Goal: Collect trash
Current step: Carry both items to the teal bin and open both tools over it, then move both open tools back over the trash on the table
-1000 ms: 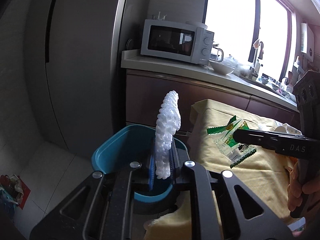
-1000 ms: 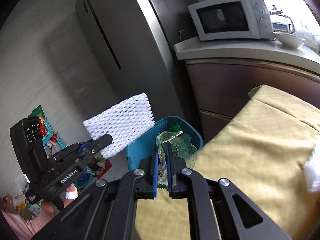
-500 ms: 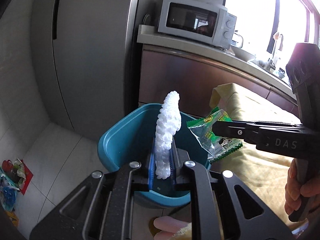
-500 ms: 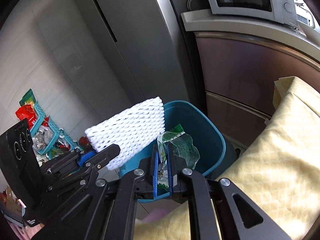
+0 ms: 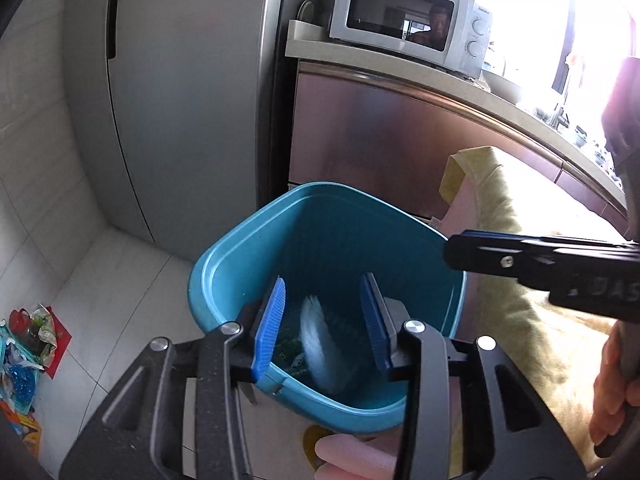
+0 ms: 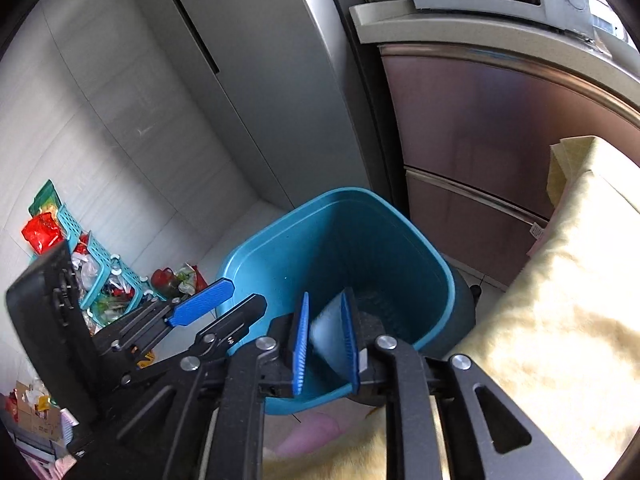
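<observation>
- On the floor at the far left, a clutter of bags and baskets (image 6: pixel 96 280) is sitting against the wall, well apart from the bin.
- The left gripper (image 5: pixel 324 320) is hanging over the teal bin (image 5: pixel 224 256) with its blue pads spread wide, gripping nothing.
- The white foam net (image 5: pixel 320 344), motion-blurred, is lying or dropping inside the bin between those pads, with a green wrapper (image 5: pixel 290 354) beside it near the bottom.
- The right gripper (image 6: pixel 325 334) is also hovering over the bin's near rim, its pads apart and nothing between them.
- To the right, the yellow-clothed table (image 6: pixel 560 280) is standing just beside the bin.
- Judging by this, the drop step is finishing; the next move probably calls for swinging both grippers toward the table to look for any remaining trash, clearing the bin's rim on the way.
</observation>
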Available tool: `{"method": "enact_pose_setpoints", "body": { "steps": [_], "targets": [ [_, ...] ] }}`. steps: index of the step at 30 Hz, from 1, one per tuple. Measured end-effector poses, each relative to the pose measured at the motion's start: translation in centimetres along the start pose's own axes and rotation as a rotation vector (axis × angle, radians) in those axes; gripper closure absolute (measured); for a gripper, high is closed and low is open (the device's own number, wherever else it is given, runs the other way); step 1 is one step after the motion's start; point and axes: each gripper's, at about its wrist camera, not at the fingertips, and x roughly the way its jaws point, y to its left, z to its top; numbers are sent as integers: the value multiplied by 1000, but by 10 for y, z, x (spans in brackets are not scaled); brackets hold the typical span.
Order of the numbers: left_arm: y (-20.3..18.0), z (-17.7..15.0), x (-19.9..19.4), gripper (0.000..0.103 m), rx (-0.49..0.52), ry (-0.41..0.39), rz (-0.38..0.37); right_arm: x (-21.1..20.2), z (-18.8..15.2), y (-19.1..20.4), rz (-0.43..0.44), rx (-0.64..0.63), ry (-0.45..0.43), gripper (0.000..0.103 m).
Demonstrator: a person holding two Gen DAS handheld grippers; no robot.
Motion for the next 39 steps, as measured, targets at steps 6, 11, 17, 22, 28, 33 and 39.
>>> {"method": "enact_pose_setpoints", "body": {
  "steps": [6, 11, 17, 22, 28, 33, 39],
  "targets": [
    [-6, -2, -21, 52, -9, -61, -43, -35, -10, -11, 20, 20, -62, 77],
    [-26, -1, -50, 45, 21, -124, -120, -78, -24, -19, 26, 18, -139, 69],
    [-69, -3, -77, 39, 95, -157, -261, -144, -51, -33, -16, 14, -251, 58],
    [-114, -9, -91, 38, 167, -142, -392, -193, -81, -58, -78, 66, -326, 58],
    [-181, -27, -101, 37, 295, -108, -511, -246, -124, -93, -213, 156, -394, 57],
    [-225, -37, -106, 36, 342, -73, -610, -270, -155, -123, -310, 228, -419, 57],
    [-264, -32, -105, 35, 363, -45, -698, -287, -170, -159, -364, 292, -437, 57]
  ]
}}
